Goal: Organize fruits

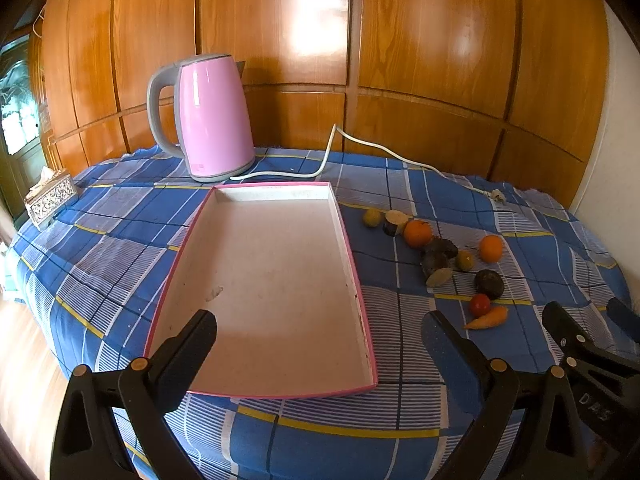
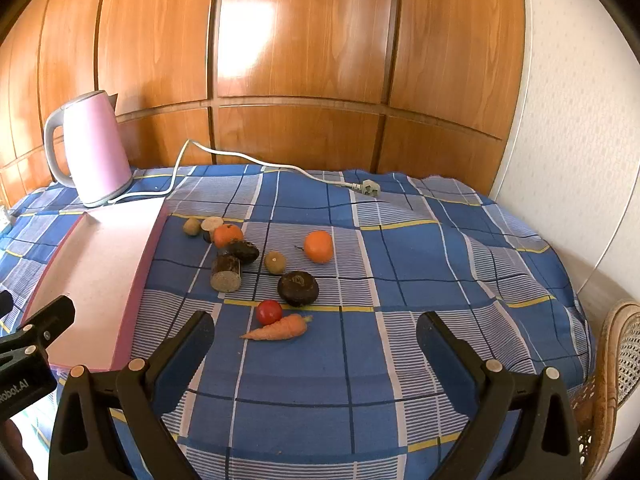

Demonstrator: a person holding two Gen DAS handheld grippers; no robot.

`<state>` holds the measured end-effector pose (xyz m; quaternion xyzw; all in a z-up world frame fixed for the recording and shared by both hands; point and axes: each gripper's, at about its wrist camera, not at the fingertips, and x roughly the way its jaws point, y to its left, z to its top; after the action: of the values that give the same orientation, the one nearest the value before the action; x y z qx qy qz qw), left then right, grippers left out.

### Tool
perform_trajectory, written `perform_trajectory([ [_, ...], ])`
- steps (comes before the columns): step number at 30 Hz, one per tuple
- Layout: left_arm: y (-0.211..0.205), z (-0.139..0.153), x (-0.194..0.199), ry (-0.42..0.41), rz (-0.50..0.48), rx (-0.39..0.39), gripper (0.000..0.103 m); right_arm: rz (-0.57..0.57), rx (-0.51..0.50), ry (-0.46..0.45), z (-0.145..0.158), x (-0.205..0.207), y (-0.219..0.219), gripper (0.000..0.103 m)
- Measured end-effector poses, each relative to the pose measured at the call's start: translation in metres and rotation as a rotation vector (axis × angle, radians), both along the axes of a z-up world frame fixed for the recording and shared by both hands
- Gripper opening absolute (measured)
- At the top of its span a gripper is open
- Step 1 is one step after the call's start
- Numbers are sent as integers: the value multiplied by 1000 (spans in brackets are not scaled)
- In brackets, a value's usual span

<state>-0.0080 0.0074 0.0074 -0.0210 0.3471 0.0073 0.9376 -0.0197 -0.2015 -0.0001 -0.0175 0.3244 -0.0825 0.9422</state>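
Only the left view shows the tray's [image 1: 276, 280] bare floor; both tools [image 1: 320, 332] [image 2: 316, 330] gape wide.

Bright daylight, window glare on wood panels [image 1: 320, 24], fisheye-curved dark corners.

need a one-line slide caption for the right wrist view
Open right gripper hovers before a small orange carrot and red tomato, beside the empty pink-rimmed cardboard tray.
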Motion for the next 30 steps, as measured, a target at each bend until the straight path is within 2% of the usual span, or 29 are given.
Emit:
perform_trajectory([
  [30,-11,0,2,11,-40,-2,103,-22,38,12,-7,4,-13,103],
])
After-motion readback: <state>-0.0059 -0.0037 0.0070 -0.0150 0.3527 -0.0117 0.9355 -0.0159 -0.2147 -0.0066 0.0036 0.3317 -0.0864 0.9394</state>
